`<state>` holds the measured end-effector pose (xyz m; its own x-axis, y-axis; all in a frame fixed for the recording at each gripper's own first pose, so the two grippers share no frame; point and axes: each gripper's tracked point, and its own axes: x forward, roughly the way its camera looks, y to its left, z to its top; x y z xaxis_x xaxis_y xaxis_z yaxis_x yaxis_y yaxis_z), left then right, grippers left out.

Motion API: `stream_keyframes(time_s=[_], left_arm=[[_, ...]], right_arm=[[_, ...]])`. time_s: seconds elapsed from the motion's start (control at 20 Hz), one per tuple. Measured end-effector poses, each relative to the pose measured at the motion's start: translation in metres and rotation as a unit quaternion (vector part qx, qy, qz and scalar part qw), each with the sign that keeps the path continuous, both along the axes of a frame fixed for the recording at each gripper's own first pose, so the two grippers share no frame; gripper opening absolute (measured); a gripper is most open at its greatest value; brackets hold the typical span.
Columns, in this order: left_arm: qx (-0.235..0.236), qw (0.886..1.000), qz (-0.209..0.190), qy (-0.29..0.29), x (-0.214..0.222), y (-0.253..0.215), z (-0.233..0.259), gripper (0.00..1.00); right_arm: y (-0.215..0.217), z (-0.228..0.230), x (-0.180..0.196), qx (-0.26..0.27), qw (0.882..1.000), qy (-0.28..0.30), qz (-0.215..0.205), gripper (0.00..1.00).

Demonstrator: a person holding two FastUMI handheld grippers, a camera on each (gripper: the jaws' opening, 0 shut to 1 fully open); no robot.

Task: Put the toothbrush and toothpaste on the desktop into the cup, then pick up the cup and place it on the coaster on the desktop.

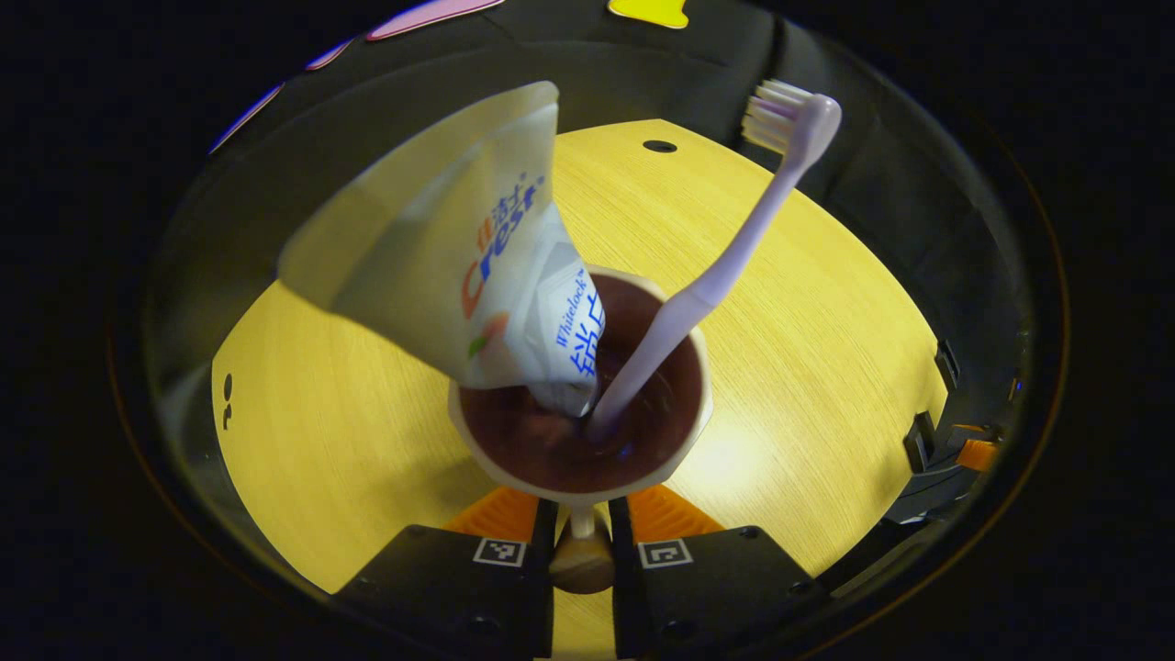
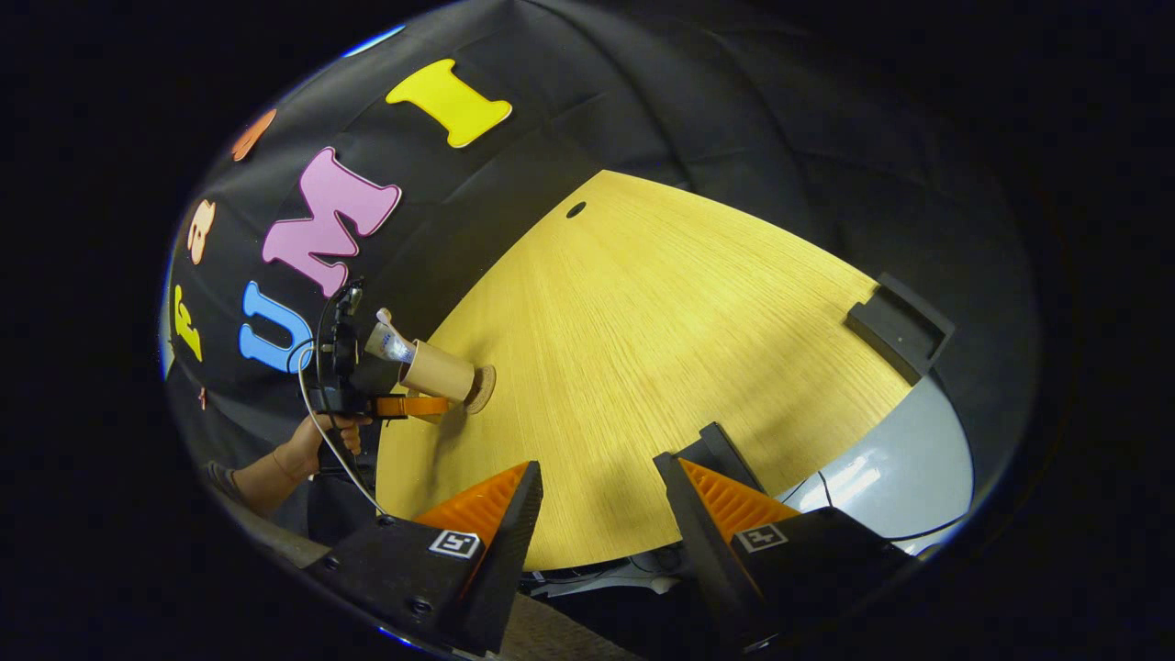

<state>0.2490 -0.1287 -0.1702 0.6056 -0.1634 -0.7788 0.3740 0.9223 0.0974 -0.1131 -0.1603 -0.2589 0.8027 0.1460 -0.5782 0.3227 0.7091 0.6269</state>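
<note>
My left hand-held gripper (image 1: 582, 523) pinching cup (image 1: 580, 386) by near rim, both fingers pressed on it. Toothpaste tube (image 1: 441, 266) in cup, leaning toward 11 o'clock; toothbrush (image 1: 725, 266) in there too, bristles up at 1 o'clock. Right gripper view: cup sits on coaster (image 2: 481, 388) at 9 o'clock edge of worktop (image 2: 661, 349), my hand (image 2: 317, 441) below it. Right hand-held gripper (image 2: 601, 487) spread wide, holding nothing, over worktop.
</note>
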Motion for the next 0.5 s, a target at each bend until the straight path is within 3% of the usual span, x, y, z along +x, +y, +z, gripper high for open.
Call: stream_keyframes(time_s=[0.05,0.2,0.5], left_arm=[[0.002,1.000,-0.001,0.003,0.001,-0.001,-0.002,0.30],[0.005,1.000,-0.003,0.007,-0.001,-0.001,-0.005,0.34],[0.013,1.000,-0.010,0.007,0.003,-0.004,-0.006,0.30]], right_arm=[[-0.002,0.000,-0.001,0.001,1.000,0.000,-0.003,0.84],[-0.006,0.002,-0.005,0.005,1.000,-0.003,-0.011,0.84],[-0.009,0.003,-0.004,0.005,1.000,-0.001,-0.017,0.88]])
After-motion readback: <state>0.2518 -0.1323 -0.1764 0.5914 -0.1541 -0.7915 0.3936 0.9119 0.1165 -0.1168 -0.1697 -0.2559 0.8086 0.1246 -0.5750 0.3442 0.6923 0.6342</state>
